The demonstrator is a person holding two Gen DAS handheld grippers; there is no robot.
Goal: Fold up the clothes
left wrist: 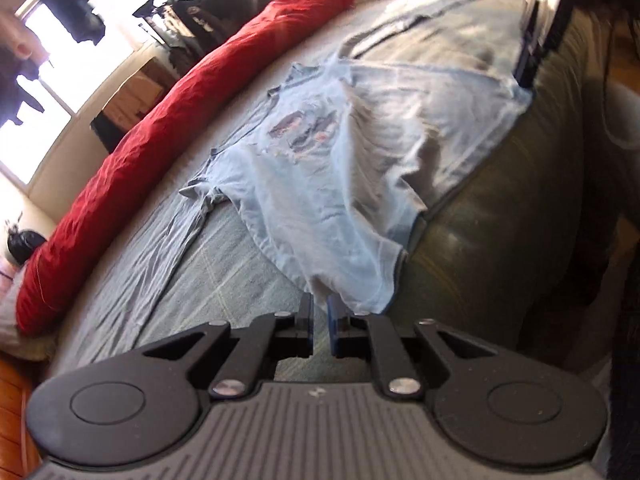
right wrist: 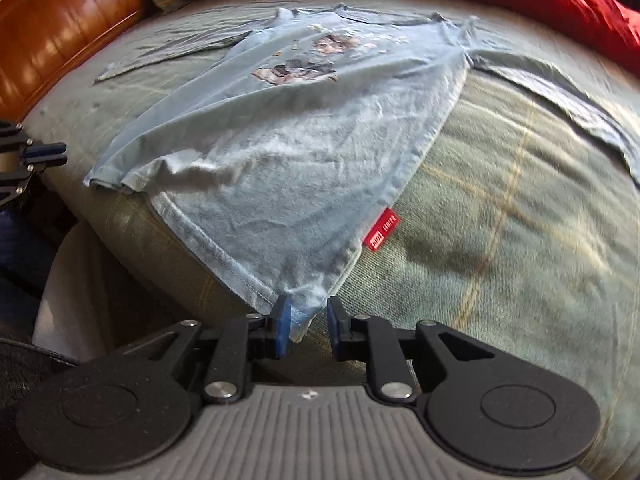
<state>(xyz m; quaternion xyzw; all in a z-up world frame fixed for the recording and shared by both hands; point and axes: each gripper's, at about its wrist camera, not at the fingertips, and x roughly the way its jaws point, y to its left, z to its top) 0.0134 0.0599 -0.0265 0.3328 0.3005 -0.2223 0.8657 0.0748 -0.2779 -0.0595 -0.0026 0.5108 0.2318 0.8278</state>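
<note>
Only the right wrist view shows the small red label [right wrist: 382,230] sewn at the side seam of the light blue T-shirt [right wrist: 280,128], just ahead of the right gripper [right wrist: 308,320] and a little toward its right jaw; its white lettering is too small and blurred to read. That view also shows a polished wooden bed end [right wrist: 60,28] far off to the left, and the left gripper [right wrist: 44,154] at the shirt's other hem corner. Only the left wrist view shows the bright window [left wrist: 60,92] and dark clothes hanging [left wrist: 192,20] beyond the long red bolster [left wrist: 168,120]. The shirt lies front up on the grey-green checked bedspread [right wrist: 500,200], spread away from both sets of jaws, wrinkled, with a worn, faded picture print [right wrist: 304,60] on the chest and long sleeves out to the sides. The right jaws stand narrowly apart with the hem corner loose between them, touching the left pad only. In its own view the left gripper [left wrist: 320,320] shows a slim gap, the hem just at the tips, unpinched.
</note>
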